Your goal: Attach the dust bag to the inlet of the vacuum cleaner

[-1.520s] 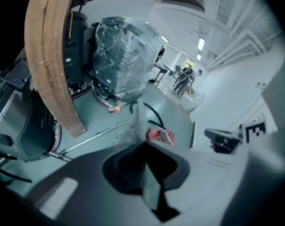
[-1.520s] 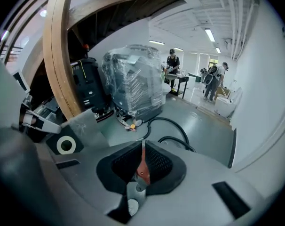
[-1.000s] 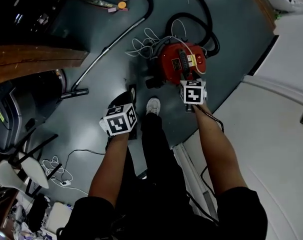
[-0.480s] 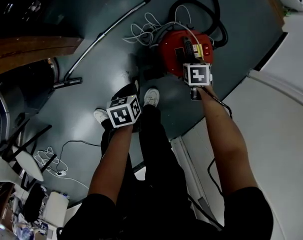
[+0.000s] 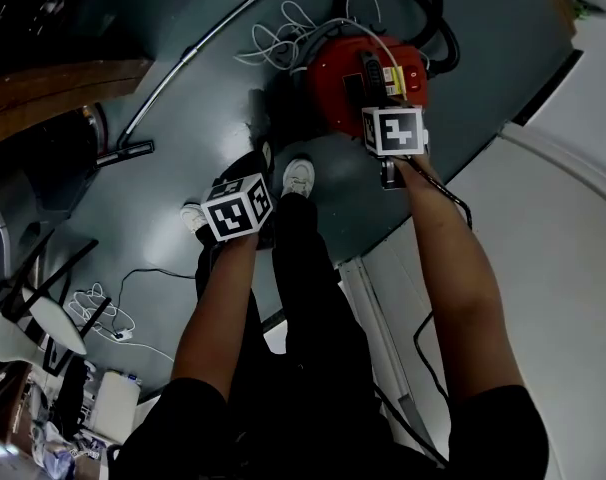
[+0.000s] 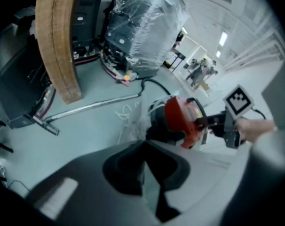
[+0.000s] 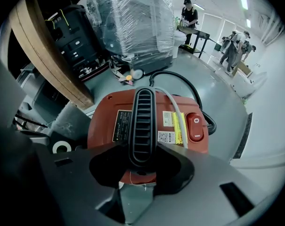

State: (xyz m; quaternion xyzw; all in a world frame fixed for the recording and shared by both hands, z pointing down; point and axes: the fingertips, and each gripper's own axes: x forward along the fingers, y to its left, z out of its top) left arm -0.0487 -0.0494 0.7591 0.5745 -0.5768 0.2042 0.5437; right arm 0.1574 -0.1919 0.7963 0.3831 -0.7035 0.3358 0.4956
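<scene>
The red vacuum cleaner (image 5: 348, 73) stands on the grey floor just ahead of my feet. In the right gripper view its black ribbed handle (image 7: 142, 112) runs between the jaws of my right gripper (image 7: 142, 149). These jaws have just been closing, and both now press on the handle's near end. My left gripper (image 6: 143, 145) hangs lower left of the vacuum (image 6: 182, 119), jaws shut. A thin, pale, half-transparent sheet (image 6: 132, 124) sticks out from its tips. It looks like the dust bag, but it is blurred. The vacuum's inlet is not visible.
A black hose (image 5: 438, 28) loops behind the vacuum. A white cord (image 5: 283, 38) and a metal wand (image 5: 198, 48) lie to its left. A curved wooden table edge (image 5: 63, 78) is at far left. A wrapped pallet (image 7: 133, 22) and people (image 7: 189, 13) are farther off.
Both hands have sunk toward the floor. The right gripper's marker cube has come down onto the vacuum's near edge, and the left cube has drifted slightly left.
</scene>
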